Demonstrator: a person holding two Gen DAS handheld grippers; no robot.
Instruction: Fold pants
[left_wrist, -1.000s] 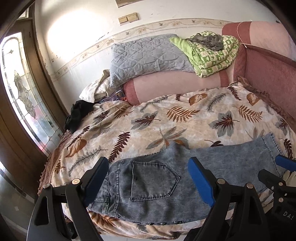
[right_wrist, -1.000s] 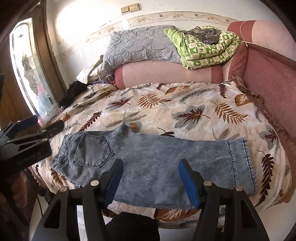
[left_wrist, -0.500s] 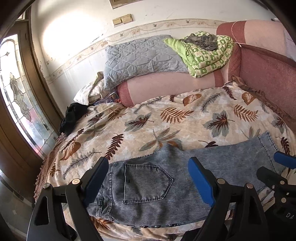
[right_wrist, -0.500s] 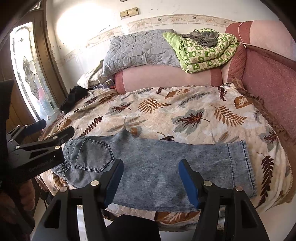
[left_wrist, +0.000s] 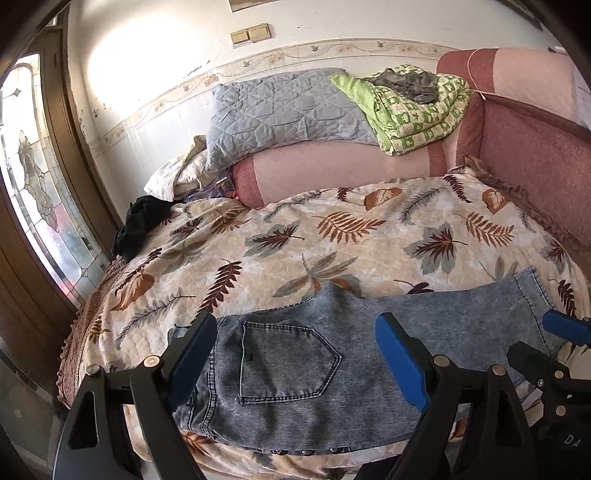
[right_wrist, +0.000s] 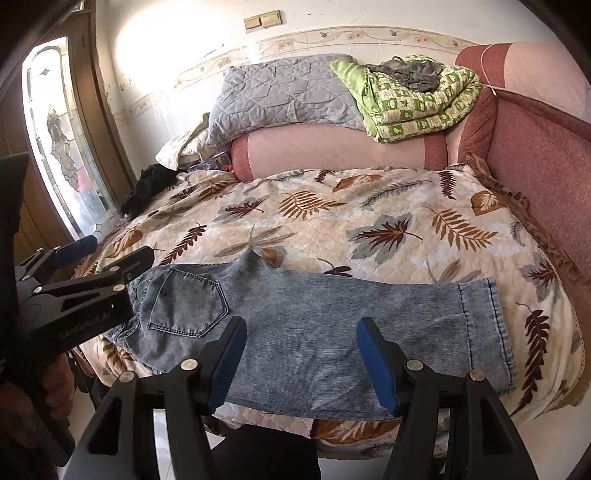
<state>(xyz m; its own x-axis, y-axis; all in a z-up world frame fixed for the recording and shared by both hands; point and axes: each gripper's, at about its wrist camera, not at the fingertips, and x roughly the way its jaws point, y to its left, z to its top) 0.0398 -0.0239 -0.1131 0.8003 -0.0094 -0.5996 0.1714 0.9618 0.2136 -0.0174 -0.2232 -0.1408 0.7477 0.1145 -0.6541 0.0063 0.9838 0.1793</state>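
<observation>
pants (right_wrist: 314, 332) are laid flat along the near edge of the bed, on a leaf-print bedspread (right_wrist: 351, 221); they are seen as blue denim, folded lengthwise, waist and back pocket (left_wrist: 288, 365) at the left, hem at the right. left gripper (left_wrist: 295, 365) is held above the waist end, jaws spread wide, nothing pinched between the blue pads (left_wrist: 400, 365). right gripper (right_wrist: 301, 363) is held over the leg section, jaws parted less wide, no cloth gripped; whether fabric is touched by the pads cannot be told. a grey quilted pillow (right_wrist: 284, 96) and a green patterned blanket (right_wrist: 417, 99) are stacked on a pink bolster (right_wrist: 332, 151) at the far side. a dark garment (left_wrist: 140, 225) is left at the far left corner.
</observation>
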